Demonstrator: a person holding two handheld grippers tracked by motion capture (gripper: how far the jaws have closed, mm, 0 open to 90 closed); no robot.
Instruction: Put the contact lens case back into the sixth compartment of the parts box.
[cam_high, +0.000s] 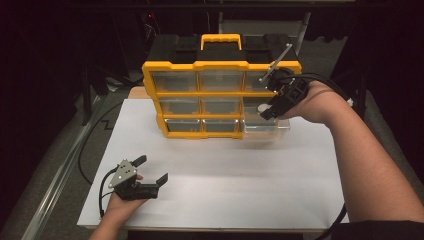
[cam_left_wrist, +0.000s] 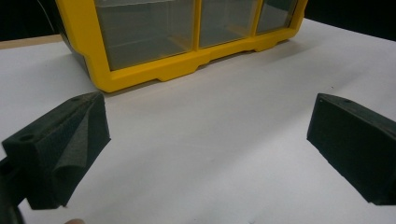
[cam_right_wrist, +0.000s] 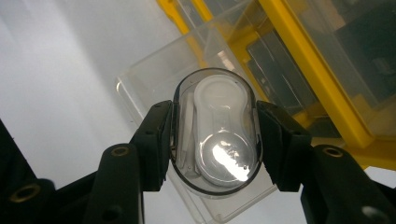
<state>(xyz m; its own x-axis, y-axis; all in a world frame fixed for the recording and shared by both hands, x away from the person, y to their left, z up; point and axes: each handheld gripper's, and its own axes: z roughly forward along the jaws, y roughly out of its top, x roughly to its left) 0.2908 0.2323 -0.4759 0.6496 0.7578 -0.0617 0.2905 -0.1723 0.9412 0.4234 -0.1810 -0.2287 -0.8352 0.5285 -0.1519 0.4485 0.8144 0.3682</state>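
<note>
Right gripper view shows our right hand-held gripper (cam_right_wrist: 215, 140) clenched across the long sides of a light, slick, stiff clear oval case (cam_right_wrist: 215, 135) above the pulled-out clear drawer (cam_right_wrist: 144, 79), so we grip gently.

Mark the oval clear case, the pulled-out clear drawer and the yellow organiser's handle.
oval clear case (cam_right_wrist: 217, 135), right gripper view, on its white insert.
clear drawer (cam_right_wrist: 149, 79), right gripper view, on its transparent wall.
yellow handle (cam_high: 220, 39), high view, on the top bar.
</note>
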